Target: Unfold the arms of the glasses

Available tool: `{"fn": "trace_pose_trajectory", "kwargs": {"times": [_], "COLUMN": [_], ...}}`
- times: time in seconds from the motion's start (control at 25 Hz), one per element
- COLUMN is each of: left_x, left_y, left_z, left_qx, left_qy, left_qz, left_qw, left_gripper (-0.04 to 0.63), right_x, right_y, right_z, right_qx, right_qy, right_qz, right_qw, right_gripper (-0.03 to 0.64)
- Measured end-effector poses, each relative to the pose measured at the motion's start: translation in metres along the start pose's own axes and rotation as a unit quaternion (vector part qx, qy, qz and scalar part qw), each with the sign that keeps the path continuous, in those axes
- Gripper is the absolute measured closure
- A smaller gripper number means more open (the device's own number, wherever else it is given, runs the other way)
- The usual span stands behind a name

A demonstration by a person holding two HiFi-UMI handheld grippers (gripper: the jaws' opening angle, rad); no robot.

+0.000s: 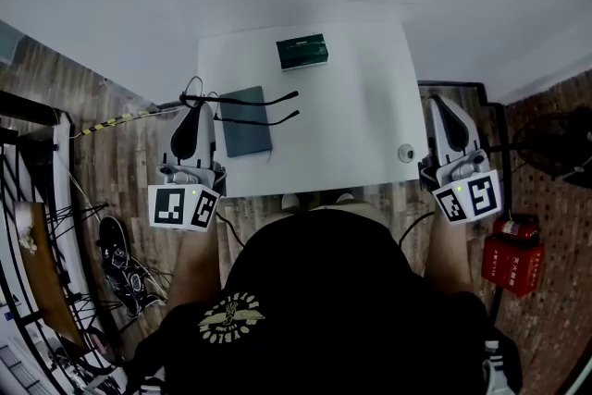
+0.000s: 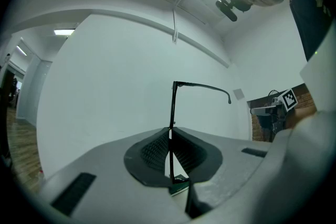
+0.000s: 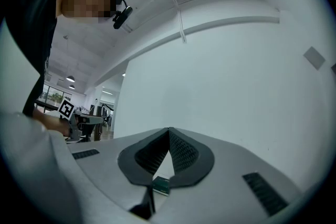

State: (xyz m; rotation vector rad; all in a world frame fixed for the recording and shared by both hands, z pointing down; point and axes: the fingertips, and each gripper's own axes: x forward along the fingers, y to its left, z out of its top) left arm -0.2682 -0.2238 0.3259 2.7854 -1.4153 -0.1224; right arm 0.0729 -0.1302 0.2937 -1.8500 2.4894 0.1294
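Observation:
Black glasses (image 1: pixel 242 107) hang over the left part of the white table (image 1: pixel 351 106), both arms stretched out to the right. My left gripper (image 1: pixel 197 110) is shut on the front frame at the table's left edge. In the left gripper view the frame is a thin black upright line (image 2: pixel 171 113) pinched between the jaws (image 2: pixel 169 136), and one arm (image 2: pixel 205 87) runs off to the right. My right gripper (image 1: pixel 436 104) hovers by the table's right edge, apart from the glasses. Its jaws (image 3: pixel 168 131) are shut with nothing between them.
A dark grey case (image 1: pixel 244 123) lies under the glasses' arms. A green box (image 1: pixel 302 52) sits at the table's far side, and a small round object (image 1: pixel 404 153) near its right front corner. On the floor are red extinguishers (image 1: pixel 511 254) at right and shoes (image 1: pixel 116 259) at left.

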Motion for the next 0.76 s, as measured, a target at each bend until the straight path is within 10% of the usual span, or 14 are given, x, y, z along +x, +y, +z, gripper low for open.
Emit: {"fn": "trace_pose_trajectory", "kwargs": {"times": [0.76], "left_x": [0.055], "left_y": [-0.107], "left_z": [-0.006], "left_qx": [0.015], "left_qy": [0.018], "left_qz": [0.030], "left_qw": [0.9993], "left_gripper": [0.575], "right_x": [-0.017], "right_y": [-0.097], "right_z": [-0.024], "right_qx": [0.026], "right_qy": [0.014], "right_qz": [0.065], "right_qw": [0.997], "right_gripper": [0.617]}}
